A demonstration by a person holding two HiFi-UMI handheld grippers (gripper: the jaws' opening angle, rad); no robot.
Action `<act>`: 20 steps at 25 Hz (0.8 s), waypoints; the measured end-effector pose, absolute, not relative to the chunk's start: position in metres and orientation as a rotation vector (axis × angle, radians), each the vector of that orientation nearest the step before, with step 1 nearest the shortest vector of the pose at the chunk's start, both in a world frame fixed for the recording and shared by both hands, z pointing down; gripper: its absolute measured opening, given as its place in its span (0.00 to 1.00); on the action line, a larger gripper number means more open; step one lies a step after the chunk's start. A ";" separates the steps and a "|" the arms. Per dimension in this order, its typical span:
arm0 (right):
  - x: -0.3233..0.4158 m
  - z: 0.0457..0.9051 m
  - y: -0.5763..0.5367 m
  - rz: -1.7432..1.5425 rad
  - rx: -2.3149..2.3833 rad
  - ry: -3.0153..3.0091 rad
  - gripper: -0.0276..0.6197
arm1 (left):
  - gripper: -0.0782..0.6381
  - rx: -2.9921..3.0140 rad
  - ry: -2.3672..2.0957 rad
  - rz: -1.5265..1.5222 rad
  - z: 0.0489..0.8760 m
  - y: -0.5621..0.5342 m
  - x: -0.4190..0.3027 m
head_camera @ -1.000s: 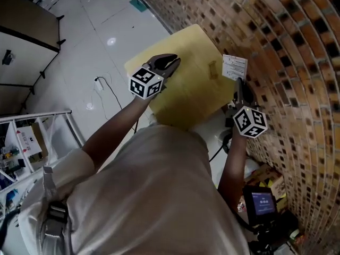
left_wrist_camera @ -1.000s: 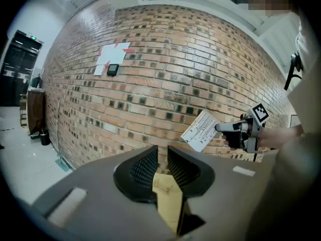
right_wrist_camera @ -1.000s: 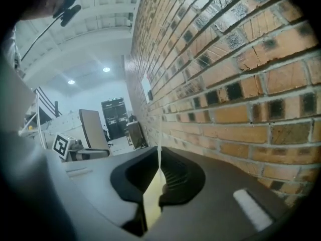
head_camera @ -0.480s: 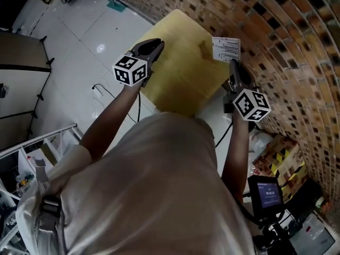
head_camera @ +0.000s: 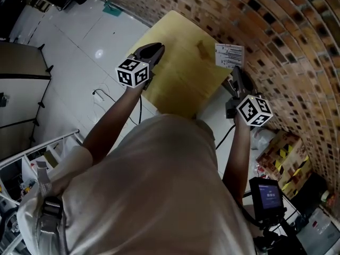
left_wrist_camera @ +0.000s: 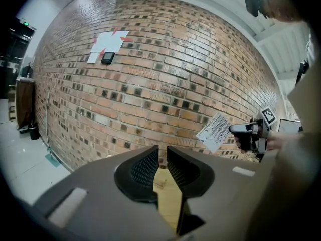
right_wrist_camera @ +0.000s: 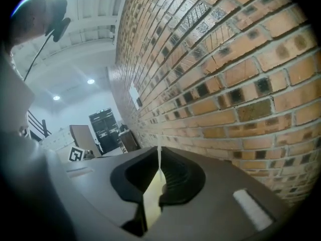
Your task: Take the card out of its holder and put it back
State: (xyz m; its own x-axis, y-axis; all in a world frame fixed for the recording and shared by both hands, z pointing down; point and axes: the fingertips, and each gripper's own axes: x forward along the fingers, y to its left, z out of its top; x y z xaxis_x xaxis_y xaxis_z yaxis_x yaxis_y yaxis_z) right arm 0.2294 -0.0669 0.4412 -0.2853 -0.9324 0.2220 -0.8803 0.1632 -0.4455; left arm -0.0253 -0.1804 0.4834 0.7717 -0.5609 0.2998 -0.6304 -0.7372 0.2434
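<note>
1. Right gripper (right_wrist_camera: 159,159): the jaws are pressed together on the card (head_camera: 229,56), which shows as a thin pale strip edge-on between the pads.
2. The card is gripped by its near edge. The rest of it sticks out past the jaw tips, with its printed face towards the head camera.
3. The card is off the table (head_camera: 180,84), just ahead of the right jaws and close to the brick wall (head_camera: 287,47).
4. Holder (head_camera: 203,48): a small piece standing on the table, to the left of the right jaw tips. It is apart from the card, and the card is out of it.
5. Left gripper (left_wrist_camera: 162,154): the jaws stand a narrow gap apart with nothing between the pads. Only the tabletop and wall show through the gap.
6. In the left gripper view, the card and the right gripper are off to the right of the left jaws, well apart from them.
7. Whether the small mark on the table below the left jaw gap is the holder cannot be made out.
</note>
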 end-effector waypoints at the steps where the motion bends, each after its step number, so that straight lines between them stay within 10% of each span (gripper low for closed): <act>1: 0.231 0.444 -0.065 -0.776 -1.817 2.309 0.07 | 0.21 2.636 -0.908 0.300 0.485 -0.179 -0.025; 20: 0.237 0.496 -0.040 -0.927 -1.854 2.287 0.07 | 0.21 2.600 -0.928 0.384 0.514 -0.155 -0.044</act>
State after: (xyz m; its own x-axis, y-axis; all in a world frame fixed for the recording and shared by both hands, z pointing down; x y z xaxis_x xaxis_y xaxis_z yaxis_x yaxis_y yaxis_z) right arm 0.2367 -0.0401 0.4959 -0.2773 -0.9060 0.3199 -0.8729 0.0985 -0.4778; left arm -0.0436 -0.1554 0.5140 0.7484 -0.5539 0.3647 -0.6495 -0.7233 0.2343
